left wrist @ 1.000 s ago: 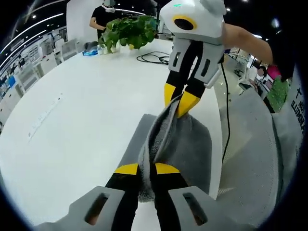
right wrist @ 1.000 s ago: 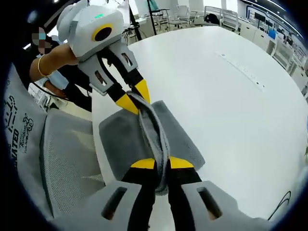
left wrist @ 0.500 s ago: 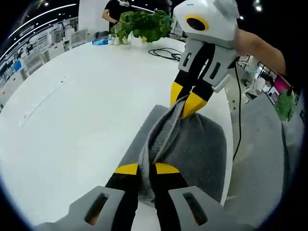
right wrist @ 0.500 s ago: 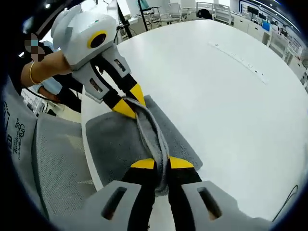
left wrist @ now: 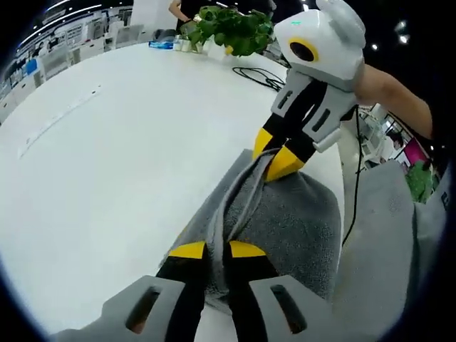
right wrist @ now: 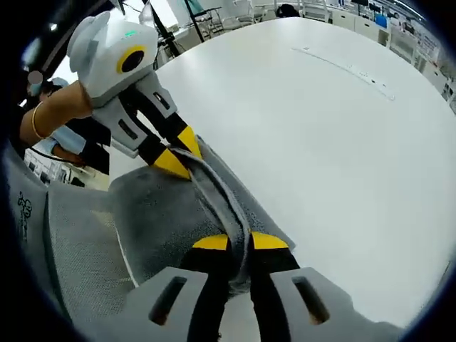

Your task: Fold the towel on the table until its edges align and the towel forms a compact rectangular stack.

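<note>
Both the left gripper (left wrist: 216,249) and the right gripper (right wrist: 233,241) have their jaws clenched on one raised edge of the grey towel (left wrist: 299,221), which lies at the white table's (left wrist: 121,164) near rim, apparently to carry that edge across for a fold.

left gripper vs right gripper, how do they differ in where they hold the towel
The left gripper pinches the grey towel at the end of the raised edge nearer the table's bare middle, while the right gripper pinches the far end of that edge, closer to the potted plant and the black cable. Both are shut on the same lifted edge, which stretches between them.
</note>
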### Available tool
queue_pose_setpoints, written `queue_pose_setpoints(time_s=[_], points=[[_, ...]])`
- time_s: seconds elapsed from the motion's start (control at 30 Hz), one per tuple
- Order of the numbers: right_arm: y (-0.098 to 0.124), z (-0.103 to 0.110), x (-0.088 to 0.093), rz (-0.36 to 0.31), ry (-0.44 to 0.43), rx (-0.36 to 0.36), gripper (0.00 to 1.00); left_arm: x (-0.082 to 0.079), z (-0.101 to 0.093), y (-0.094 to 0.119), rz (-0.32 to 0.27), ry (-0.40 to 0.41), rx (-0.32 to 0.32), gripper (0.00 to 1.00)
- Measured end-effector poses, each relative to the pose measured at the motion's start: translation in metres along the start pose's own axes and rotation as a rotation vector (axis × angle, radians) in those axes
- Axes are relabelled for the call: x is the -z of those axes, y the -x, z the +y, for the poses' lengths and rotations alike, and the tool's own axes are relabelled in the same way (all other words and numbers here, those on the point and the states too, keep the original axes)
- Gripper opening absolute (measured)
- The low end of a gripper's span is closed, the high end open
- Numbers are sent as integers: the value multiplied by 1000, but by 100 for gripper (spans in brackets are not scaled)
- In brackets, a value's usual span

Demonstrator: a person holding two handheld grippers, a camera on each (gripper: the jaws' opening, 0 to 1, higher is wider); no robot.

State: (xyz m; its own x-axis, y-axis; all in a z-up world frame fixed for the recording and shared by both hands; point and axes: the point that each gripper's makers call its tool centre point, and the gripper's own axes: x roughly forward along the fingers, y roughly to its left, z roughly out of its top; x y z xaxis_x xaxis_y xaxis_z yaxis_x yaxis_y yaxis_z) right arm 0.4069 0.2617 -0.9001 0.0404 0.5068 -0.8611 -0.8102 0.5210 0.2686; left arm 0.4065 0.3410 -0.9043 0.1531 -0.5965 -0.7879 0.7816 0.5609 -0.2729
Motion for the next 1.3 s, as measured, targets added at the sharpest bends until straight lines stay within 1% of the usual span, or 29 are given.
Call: queue_pose_setpoints(time_s=[0.13, 0.27, 0.33, 0.43, 0.6, 0.73, 0.83, 0.97, 1.1, 1.2, 1.3], points=[[1, -1, 0, -14, -28, -12, 8, 0, -1, 0, -12, 14, 7, 10], [6, 1, -2, -51, -56, -33, 9, -2, -3, 5, -18, 12, 4, 13], [10, 3, -2, -68, -64, -45, 10, -2, -3, 8, -24, 17, 15, 16], [15, 6, -4, -87, -72, -56, 10, -3, -1, 13, -38, 51, 11, 21], [21, 9, -6, -105, -62, -59, 14, 0, -8, 21, -44, 36, 35, 29], [25, 10, -10, -126, -43, -48, 18, -1, -5, 26, -64, 16, -8, 32], [27, 8, -11, -136, -34, -37, 19, -3, 4, 29, -90, 33, -60, 32], [30, 7, -12, -143, -23, -26, 22, -7, 14, 34, -113, 57, -97, 30], [34, 0, -12, -161, -47, -5, 21, -10, 25, 41, -143, 84, -149, 27], [36, -4, -12, -173, -68, 5, 21, -11, 28, 44, -154, 103, -161, 26], [38, -7, -13, -186, -89, 19, 21, -9, 30, 45, -151, 115, -167, 26]])
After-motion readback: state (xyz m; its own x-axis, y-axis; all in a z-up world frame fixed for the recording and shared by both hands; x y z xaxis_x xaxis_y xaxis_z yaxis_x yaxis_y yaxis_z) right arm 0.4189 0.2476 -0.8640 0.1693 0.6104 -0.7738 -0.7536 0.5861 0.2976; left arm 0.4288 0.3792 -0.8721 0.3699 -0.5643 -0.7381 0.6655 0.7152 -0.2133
